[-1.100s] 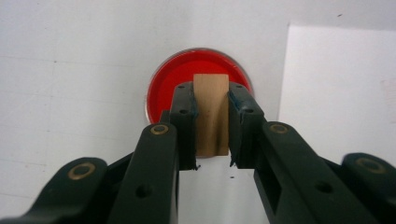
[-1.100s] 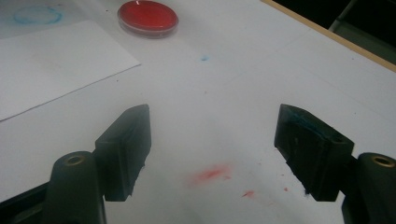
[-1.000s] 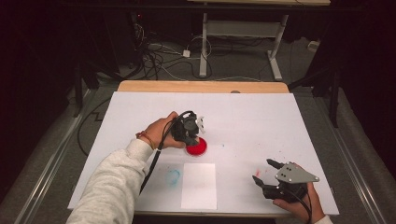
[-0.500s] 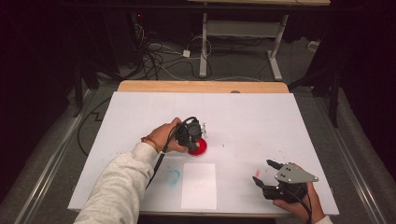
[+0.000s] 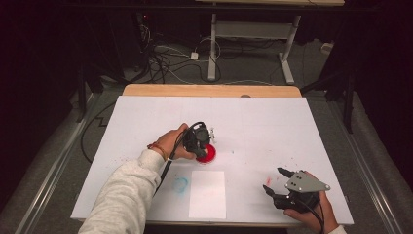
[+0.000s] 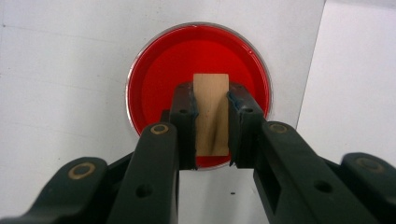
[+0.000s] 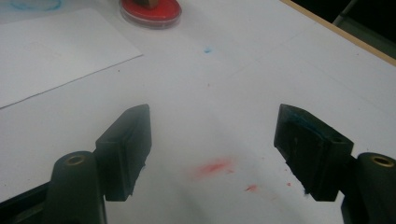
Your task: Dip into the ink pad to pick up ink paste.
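My left gripper point(image 6: 211, 116) is shut on a small wooden block point(image 6: 211, 112) and holds it down over a round red dish point(image 6: 198, 56) of red paint or ink. From above, the left gripper point(image 5: 198, 142) sits over the red dish point(image 5: 208, 155) at the table's middle. A white sheet of paper point(image 5: 208, 194) lies just in front of the dish. My right gripper point(image 5: 277, 183) rests near the front right edge, open with nothing between its jaws. In the right gripper view the red dish point(image 7: 150, 11) and the paper point(image 7: 51, 51) lie ahead to the left.
The table point(image 5: 272, 122) is covered in white, with a wooden strip point(image 5: 209, 90) along its far edge. A blue smudge point(image 5: 180, 184) marks the surface left of the paper, and red smears point(image 7: 212, 167) lie under the right gripper. Cables and a desk frame point(image 5: 253, 34) are beyond the table.
My left gripper with the block has shifted slightly toward me and down over the red dish. The right gripper has stayed still.
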`<state>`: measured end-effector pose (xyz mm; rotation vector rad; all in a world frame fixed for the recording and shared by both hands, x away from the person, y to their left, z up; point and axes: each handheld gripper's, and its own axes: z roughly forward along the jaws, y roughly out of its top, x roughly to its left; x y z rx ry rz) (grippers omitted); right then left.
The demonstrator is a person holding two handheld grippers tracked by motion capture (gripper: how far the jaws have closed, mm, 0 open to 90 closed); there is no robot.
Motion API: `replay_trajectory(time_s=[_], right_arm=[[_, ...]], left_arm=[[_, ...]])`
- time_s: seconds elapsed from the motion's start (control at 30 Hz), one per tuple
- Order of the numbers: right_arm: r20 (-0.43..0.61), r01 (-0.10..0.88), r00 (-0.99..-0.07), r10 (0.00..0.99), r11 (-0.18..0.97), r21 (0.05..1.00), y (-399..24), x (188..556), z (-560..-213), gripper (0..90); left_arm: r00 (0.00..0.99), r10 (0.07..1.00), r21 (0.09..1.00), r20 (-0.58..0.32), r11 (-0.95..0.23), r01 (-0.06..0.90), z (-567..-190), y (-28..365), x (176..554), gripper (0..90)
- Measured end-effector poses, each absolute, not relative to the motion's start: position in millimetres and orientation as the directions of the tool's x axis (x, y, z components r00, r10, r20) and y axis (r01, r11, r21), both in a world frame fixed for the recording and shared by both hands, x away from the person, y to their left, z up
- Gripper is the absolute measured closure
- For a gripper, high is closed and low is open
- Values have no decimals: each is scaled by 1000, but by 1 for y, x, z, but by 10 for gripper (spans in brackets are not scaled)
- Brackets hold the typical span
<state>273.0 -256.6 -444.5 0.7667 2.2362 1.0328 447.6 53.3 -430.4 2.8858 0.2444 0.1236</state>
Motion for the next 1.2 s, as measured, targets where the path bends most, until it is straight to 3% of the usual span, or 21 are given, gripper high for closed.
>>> replay_trajectory(time_s=[0.8, 1.2], right_arm=[[-244, 261, -682, 690, 541, 799, -256, 274, -444, 279], [-241, 267, -679, 694, 538, 800, -258, 273, -443, 277]], left_arm=[[977, 179, 260, 112, -955, 145, -427, 51, 440, 736], [965, 212, 364, 157, -921, 143, -375, 59, 436, 736]])
